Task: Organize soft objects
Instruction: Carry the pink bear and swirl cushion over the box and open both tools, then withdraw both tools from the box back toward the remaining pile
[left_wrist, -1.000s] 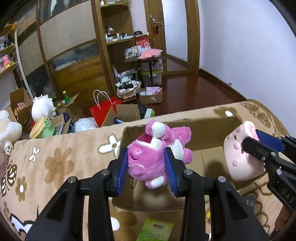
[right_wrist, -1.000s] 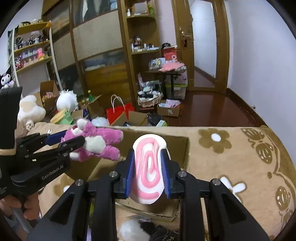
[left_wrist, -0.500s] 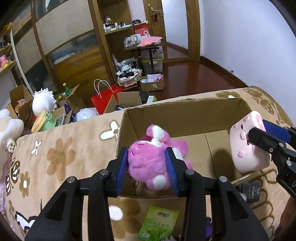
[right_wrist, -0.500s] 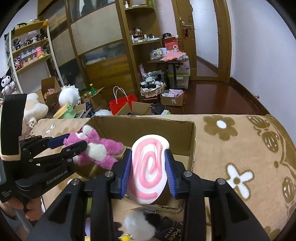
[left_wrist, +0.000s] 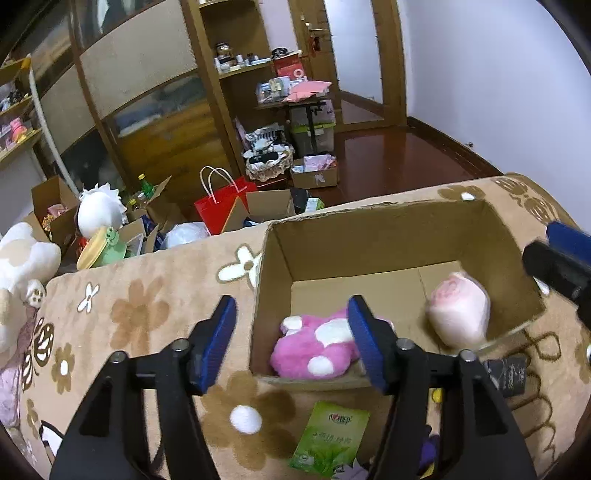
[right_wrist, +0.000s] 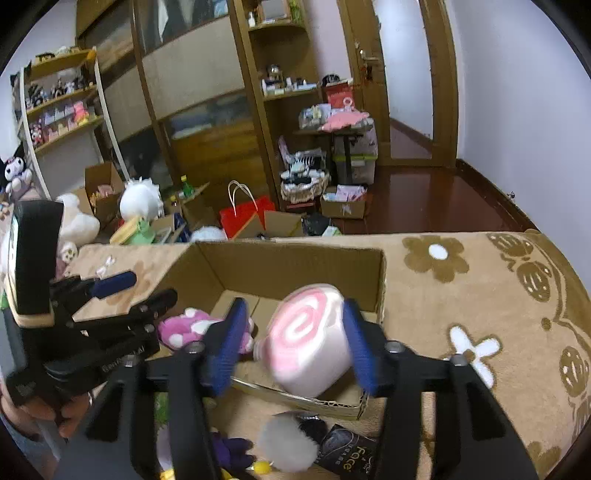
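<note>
Both claws are opening wide: the fluffy pink-and-white plush bear (left_wrist: 314, 347) lies in the brown cardboard box (left_wrist: 388, 236) beyond the left claw (left_wrist: 291, 339), the pink-swirl white plush roll (right_wrist: 310, 339) loose between the right claw (right_wrist: 295, 341) pads.

Dim, even indoor light leaves both fisheye views slightly grainy, with dark vignetted corners, bowed straight lines at the edges, and motion blur on the round pink-and-white swirl plush cushion (right_wrist: 310, 339).
</note>
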